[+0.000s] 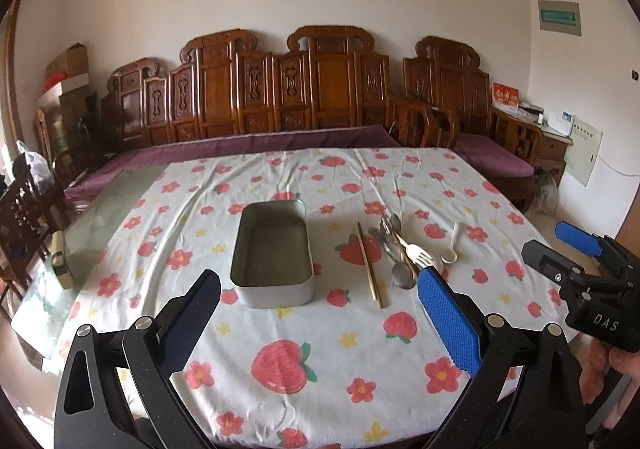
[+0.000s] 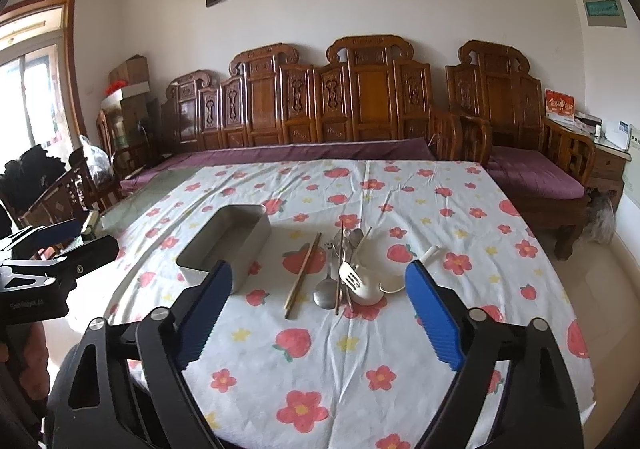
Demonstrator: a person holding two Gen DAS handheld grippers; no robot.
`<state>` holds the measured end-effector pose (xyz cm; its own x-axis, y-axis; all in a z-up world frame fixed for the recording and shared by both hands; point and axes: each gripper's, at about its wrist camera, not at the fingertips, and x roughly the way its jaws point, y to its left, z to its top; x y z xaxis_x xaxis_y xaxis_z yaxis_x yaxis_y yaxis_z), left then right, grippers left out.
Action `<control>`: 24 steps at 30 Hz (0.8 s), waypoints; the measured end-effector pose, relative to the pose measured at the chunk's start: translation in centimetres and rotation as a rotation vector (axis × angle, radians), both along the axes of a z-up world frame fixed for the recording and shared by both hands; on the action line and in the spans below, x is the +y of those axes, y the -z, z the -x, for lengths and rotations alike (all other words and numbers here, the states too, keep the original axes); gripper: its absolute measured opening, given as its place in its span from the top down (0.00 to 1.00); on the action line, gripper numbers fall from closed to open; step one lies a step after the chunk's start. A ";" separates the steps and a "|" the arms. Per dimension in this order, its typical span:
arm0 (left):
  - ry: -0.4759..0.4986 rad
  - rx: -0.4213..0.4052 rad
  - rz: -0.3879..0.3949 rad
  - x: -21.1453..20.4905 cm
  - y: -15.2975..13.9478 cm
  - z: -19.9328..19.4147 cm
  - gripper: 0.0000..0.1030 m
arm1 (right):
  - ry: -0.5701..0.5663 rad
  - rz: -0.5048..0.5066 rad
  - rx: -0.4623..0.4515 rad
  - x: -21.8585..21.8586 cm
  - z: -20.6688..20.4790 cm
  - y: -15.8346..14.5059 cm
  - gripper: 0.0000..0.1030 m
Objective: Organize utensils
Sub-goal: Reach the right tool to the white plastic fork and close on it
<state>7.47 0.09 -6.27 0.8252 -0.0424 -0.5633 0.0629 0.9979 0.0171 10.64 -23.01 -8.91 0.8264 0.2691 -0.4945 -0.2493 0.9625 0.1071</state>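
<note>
An empty grey metal tin (image 1: 272, 257) (image 2: 228, 245) stands on the flowered tablecloth. To its right lie wooden chopsticks (image 1: 370, 265) (image 2: 303, 275), then a heap of metal spoons and a fork (image 1: 402, 249) (image 2: 344, 273), and white ceramic spoons (image 1: 450, 249) (image 2: 394, 281). My left gripper (image 1: 320, 309) is open and empty above the near part of the table, short of the tin. My right gripper (image 2: 320, 309) is open and empty, short of the utensil heap; it also shows in the left wrist view (image 1: 560, 249).
The tablecloth (image 1: 300, 369) covers most of a glass table; bare glass (image 1: 104, 209) shows at the left with a small box (image 1: 60, 261) on it. A carved wooden bench (image 1: 280, 97) with purple cushions stands behind. A small dog (image 2: 600, 221) is on the floor at right.
</note>
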 end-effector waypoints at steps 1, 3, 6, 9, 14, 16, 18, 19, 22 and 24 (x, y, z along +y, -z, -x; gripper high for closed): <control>0.003 0.004 0.000 -0.1 0.3 -0.3 0.07 | 0.001 0.002 0.007 -0.1 -0.4 0.3 0.18; 0.010 0.024 -0.001 -0.3 0.9 -1.3 0.07 | 0.007 0.006 0.032 -0.4 -1.5 1.2 0.24; 0.031 0.058 0.008 -0.5 1.7 -2.9 0.07 | 0.014 0.007 0.079 -0.9 -3.2 2.3 0.30; 0.060 0.095 0.004 -1.1 2.3 -4.4 0.07 | 0.022 0.011 0.113 -1.4 -4.8 2.8 0.33; 0.107 0.147 -0.020 -2.1 2.7 -7.1 0.07 | 0.024 0.010 0.166 -2.4 -7.6 3.1 0.37; 0.121 0.168 -0.022 -2.3 2.8 -8.3 0.07 | 0.014 0.015 0.187 -2.6 -8.6 3.2 0.39; 0.127 0.181 -0.030 -2.3 3.0 -9.1 0.07 | 0.002 0.019 0.206 -2.8 -9.6 3.3 0.40; 0.130 0.190 -0.031 -2.3 3.1 -9.6 0.07 | -0.007 0.022 0.219 -2.8 -10.1 3.4 0.42; 0.138 0.215 -0.032 -2.3 3.4 -10.8 0.07 | -0.041 0.024 0.252 -2.6 -11.8 4.0 0.44; 0.146 0.235 -0.031 -2.3 3.8 -11.6 0.07 | -0.065 0.026 0.280 -2.3 -12.9 4.7 0.46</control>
<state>19.04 -2.24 -10.10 0.6578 -0.1309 -0.7417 0.2122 0.9771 0.0158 23.52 -25.29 -13.65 0.6380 0.3011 -0.7087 -0.2750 0.9488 0.1556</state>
